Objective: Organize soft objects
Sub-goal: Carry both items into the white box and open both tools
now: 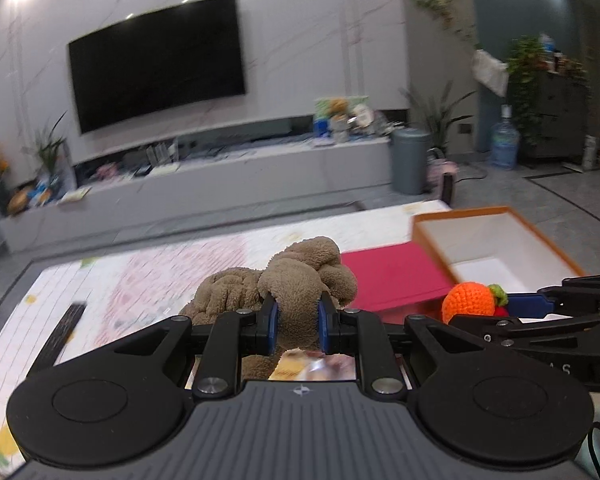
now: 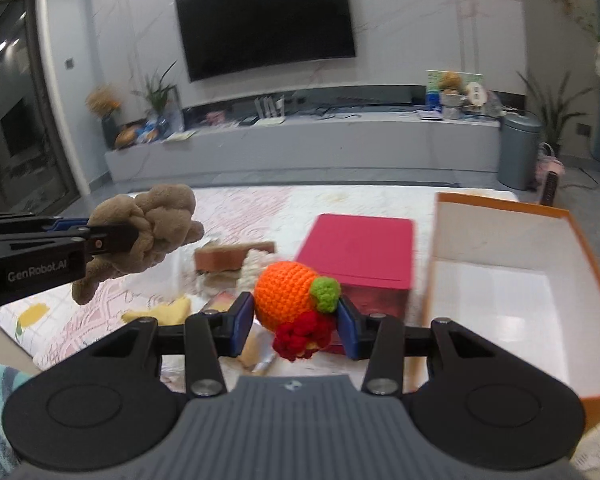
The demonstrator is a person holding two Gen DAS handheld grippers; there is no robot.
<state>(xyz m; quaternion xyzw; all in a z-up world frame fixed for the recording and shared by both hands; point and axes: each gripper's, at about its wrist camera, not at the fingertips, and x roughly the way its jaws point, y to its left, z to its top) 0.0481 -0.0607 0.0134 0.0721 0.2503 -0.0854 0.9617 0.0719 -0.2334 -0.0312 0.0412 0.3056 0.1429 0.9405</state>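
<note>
left gripper (image 1: 298, 322) clenched on brown plush toy (image 1: 288, 280), frame centre, its lower body hidden by the fingers | right gripper (image 2: 296, 320) clenched on orange crochet fruit (image 2: 286, 294), bottom centre | only right view shows toy dangling at left, blurred items on mat (image 2: 240, 208) | orange box (image 2: 580, 240) cut off right, red box (image 2: 360, 248) beside it

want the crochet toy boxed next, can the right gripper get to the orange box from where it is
Probably yes. The right gripper holds the crochet orange toy in its jaws, and the open orange box sits just to its right with nothing visible between them; the red box lies farther left.
</note>
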